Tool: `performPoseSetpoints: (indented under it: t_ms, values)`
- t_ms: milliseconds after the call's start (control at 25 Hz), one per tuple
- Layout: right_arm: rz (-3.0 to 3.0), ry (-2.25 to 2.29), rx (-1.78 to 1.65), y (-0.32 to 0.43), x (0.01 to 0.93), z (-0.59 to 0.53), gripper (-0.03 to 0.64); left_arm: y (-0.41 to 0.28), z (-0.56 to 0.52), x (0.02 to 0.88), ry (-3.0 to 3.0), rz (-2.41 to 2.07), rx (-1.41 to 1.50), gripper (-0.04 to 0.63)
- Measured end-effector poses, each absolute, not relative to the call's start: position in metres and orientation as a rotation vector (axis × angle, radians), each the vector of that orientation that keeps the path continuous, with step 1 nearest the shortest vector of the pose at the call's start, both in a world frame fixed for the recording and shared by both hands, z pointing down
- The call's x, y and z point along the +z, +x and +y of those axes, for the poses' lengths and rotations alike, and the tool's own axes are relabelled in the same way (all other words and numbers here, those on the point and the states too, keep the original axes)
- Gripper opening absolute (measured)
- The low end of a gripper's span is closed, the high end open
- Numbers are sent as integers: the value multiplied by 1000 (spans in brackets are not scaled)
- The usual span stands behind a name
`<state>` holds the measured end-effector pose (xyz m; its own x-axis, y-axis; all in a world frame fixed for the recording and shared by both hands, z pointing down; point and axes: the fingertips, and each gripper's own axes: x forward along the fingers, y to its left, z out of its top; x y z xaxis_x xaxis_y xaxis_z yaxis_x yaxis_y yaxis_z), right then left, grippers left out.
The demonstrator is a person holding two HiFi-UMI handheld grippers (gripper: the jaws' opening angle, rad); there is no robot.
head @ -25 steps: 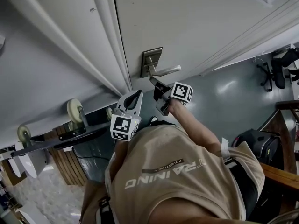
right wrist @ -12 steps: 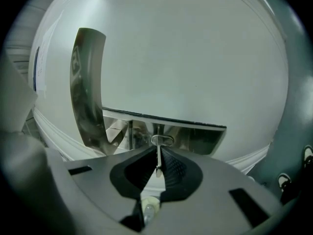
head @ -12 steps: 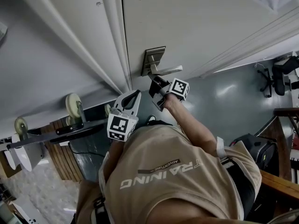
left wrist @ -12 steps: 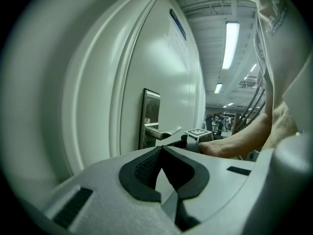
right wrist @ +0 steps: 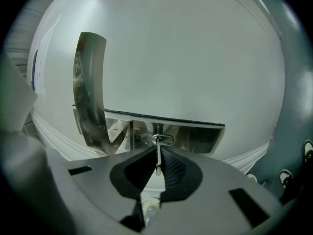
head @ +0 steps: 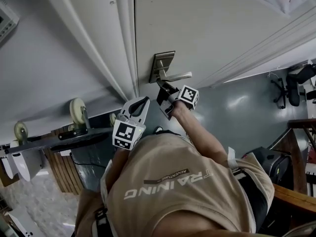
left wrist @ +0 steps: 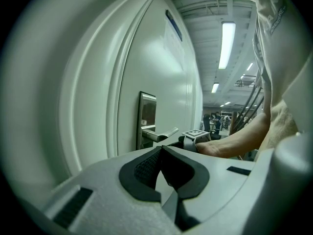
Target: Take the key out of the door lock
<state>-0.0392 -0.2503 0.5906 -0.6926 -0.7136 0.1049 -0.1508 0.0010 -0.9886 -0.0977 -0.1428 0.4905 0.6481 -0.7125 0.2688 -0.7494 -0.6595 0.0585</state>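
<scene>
Your right gripper (right wrist: 157, 152) has its jaws pressed together on the key (right wrist: 157, 159). Only the right gripper view shows this. There the key stands edge-on as a thin metal strip between the two dark pads, and its far end goes into the oval lock cylinder (right wrist: 163, 140) in the steel lock plate (right wrist: 195, 137). The key sits in the lock, with the gripper's tips just short of the plate. The curved door handle (right wrist: 90, 92) rises to the left of the jaws in that view, close by but apart from them.

From the head view you cannot make out the key at all, because the gripper body and its marker cube (head: 189, 96) cover it. That view does show where you stand. The right gripper reaches up to just below the handle on the pale door (head: 207, 28), and your right forearm (head: 200, 132) stretches out behind it.

Your left gripper (left wrist: 161, 150) is closed, its pad tips meeting, and it holds nothing. In the head view it hangs lower and to the left, near the door frame (head: 123, 33) and clear of the lock plate. The left gripper view looks along the face of the door from the side. It shows the lock plate, the handle sticking out from it, and the right gripper's marker cube in front of your arm. The key itself is too small to tell there.
</scene>
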Motion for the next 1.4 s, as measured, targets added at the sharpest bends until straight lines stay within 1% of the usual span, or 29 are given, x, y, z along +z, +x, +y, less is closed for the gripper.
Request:
performPoseSetpoints:
  t_ms: [200,560,880,1160,1400]
  values:
    - [1775,-896,-1691,-40,590,-250,17,-95,-140,491,2706,-1188,344,9]
    - [1826,-872,-1677,-39,590,-248,17,-91,-135,482,2746,-1188,348,9]
    - [1838,-857,-1654,-35,593,-227,17,-102,-135,491,2716,-1194,340,9]
    - [1841,-868,-1676,-38,593,-211,17,-95,-127,485,2749,-1139,326,9]
    - [1917,-917,-1597,-39,581,-200,17,-104,-118,487,2760,-1112,328,9]
